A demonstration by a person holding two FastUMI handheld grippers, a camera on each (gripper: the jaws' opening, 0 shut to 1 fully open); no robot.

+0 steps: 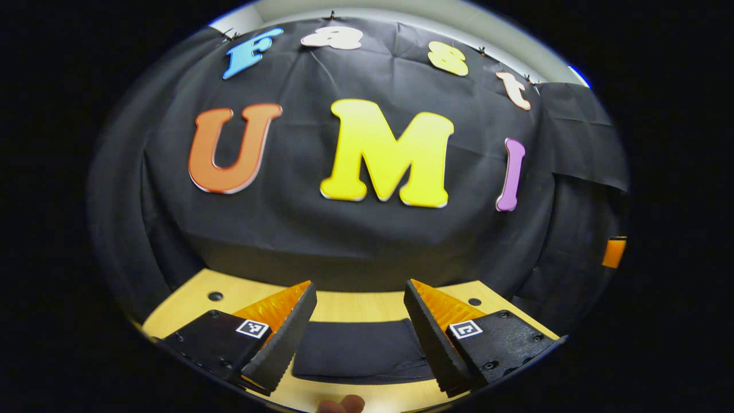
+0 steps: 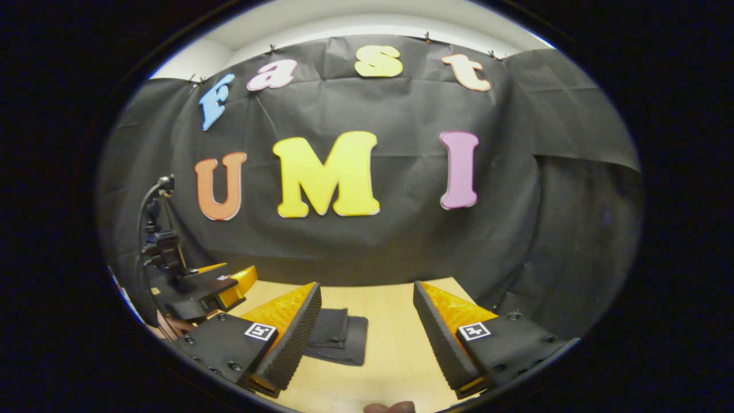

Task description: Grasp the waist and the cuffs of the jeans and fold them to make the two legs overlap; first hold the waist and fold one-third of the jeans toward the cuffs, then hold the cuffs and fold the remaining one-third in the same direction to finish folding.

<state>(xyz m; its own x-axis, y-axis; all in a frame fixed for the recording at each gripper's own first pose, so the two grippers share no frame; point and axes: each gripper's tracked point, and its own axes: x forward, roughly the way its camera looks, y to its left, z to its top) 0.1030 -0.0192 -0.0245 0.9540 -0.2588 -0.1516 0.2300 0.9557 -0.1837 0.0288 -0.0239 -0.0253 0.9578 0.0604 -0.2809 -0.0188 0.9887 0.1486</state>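
The dark jeans [image 1: 358,350] lie folded into a flat rectangle on the wooden table [image 1: 355,304], straight ahead between the spread fingers of my left gripper [image 1: 360,292], which is open and held above them. In the right gripper view the same folded jeans [image 2: 338,338] lie low at the left, partly hidden behind the left finger. My right gripper [image 2: 367,292] is open with bare table between its fingers. The left gripper [image 2: 223,287] hangs at the far left of that view above the table, a hand under it.
The table has small round holes [image 1: 215,296] near its far corners and ends at the black cloth wall [image 1: 367,241]. A fingertip [image 1: 344,404] shows at the bottom edge of the left gripper view. Light wood [image 2: 395,344] lies to the right of the jeans.
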